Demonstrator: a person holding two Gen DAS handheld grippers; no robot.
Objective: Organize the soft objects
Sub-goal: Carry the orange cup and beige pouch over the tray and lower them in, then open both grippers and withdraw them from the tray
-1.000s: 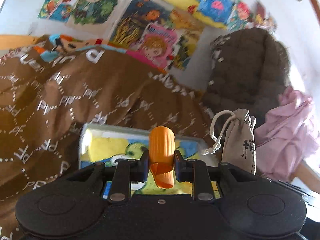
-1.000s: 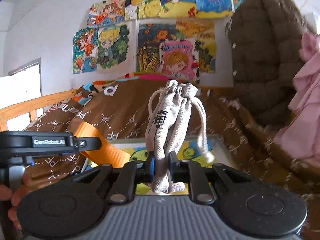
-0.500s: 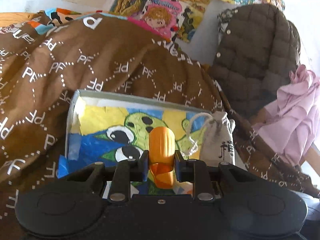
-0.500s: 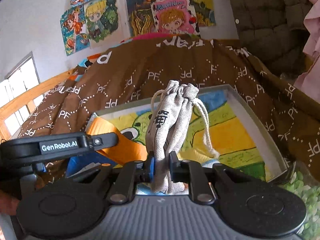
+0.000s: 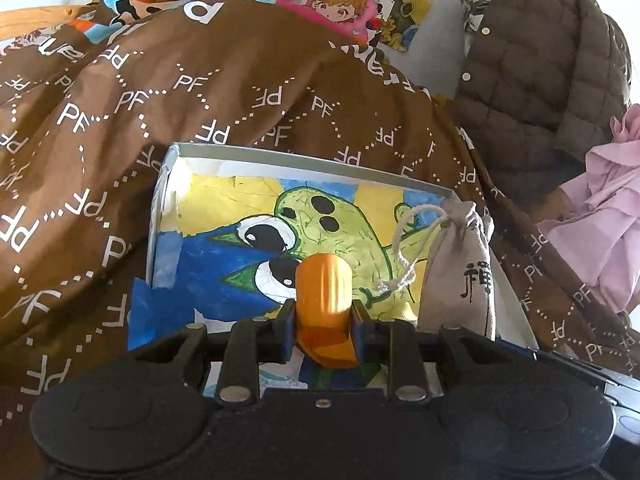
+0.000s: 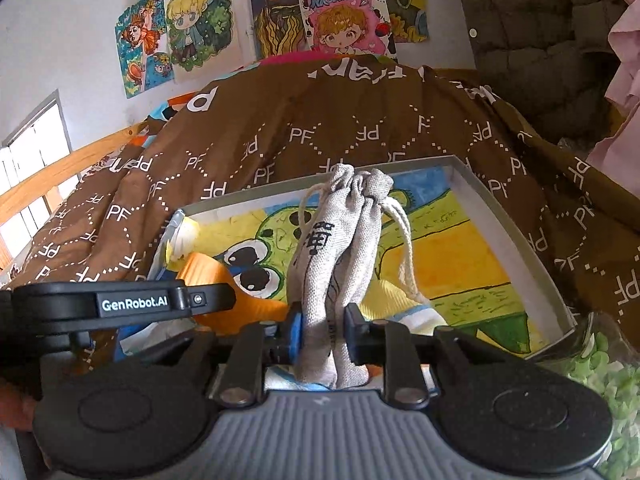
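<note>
- Left gripper [image 5: 323, 312]: jaws easing apart around the orange band [image 5: 325, 280], a soft looped strip, probably light and springy; best pinched across its fold.
- Right gripper [image 6: 323, 330]: jaws opening around the drawstring pouch [image 6: 340, 248], pads barely touching limp cloth; take it mid-body, not by the cord.
- Both hang over the painted tray [image 6: 516, 240] on the bedspread [image 5: 240, 92].

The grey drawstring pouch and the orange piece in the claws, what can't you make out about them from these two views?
- Grey drawstring pouch: its bottom is hidden behind the right claw body in the right wrist view, so contact with the painted box is unclear.
- Orange piece: its lower end is hidden behind the left claw in the left wrist view; what it is stays unclear.
- Pouch contents: hidden by cloth.
</note>
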